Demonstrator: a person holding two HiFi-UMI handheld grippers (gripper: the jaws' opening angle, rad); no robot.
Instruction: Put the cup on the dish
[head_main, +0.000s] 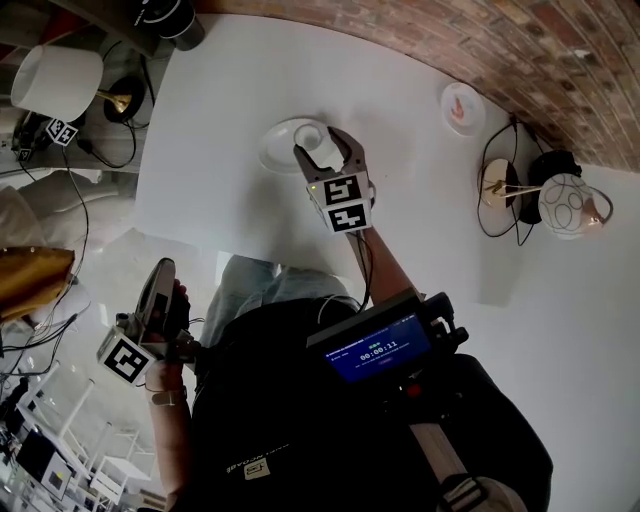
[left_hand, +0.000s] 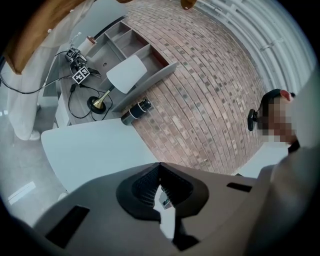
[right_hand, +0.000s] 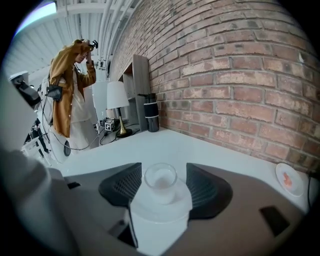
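A small clear cup (head_main: 310, 137) stands upright on a white dish (head_main: 278, 148) near the far side of the white table (head_main: 420, 230). My right gripper (head_main: 322, 148) reaches over the dish, open, its jaws on either side of the cup. In the right gripper view the cup (right_hand: 160, 180) sits on the dish (right_hand: 160, 210) between the pads, with a gap on the right side. My left gripper (head_main: 165, 272) hangs low at the left, off the table, shut and holding nothing; in its own view the left gripper (left_hand: 160, 167) has its tips together.
A small saucer with an orange mark (head_main: 462, 107) lies at the back right. A round patterned lamp (head_main: 568, 205) with cables stands at the right. A white-shaded lamp (head_main: 55, 80) and a black tumbler (head_main: 180, 20) are at the back left. A person in a brown coat (right_hand: 75, 90) stands beyond the table.
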